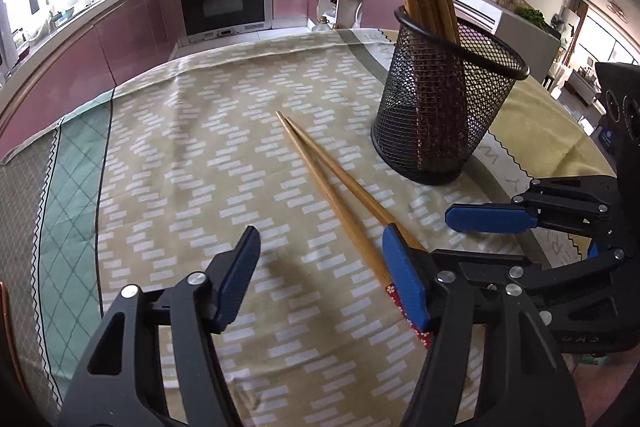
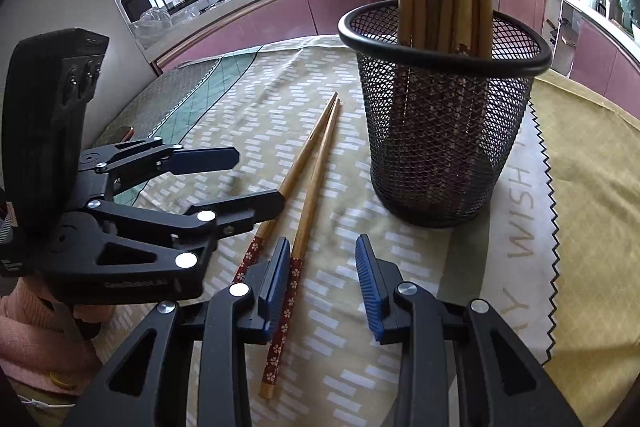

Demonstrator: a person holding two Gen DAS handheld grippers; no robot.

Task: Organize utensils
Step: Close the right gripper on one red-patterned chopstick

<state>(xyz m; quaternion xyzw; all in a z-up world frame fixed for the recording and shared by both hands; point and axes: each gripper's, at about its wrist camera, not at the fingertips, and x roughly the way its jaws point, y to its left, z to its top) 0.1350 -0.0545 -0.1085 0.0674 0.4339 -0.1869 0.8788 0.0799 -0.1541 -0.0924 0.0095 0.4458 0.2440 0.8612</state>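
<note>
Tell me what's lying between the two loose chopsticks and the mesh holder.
Nothing: between the loose chopsticks and the mesh holder only bare tablecloth shows, clearest in the right wrist view.

On the pale band of the tablecloth [image 2: 520, 227], at about four o'clock from my right gripper's camera, I read "WISH" in grey capitals, with a "Y" before it. Faint embossed lettering on my left gripper [image 2: 248, 183] body, at eight o'clock, is too blurred to read.
</note>
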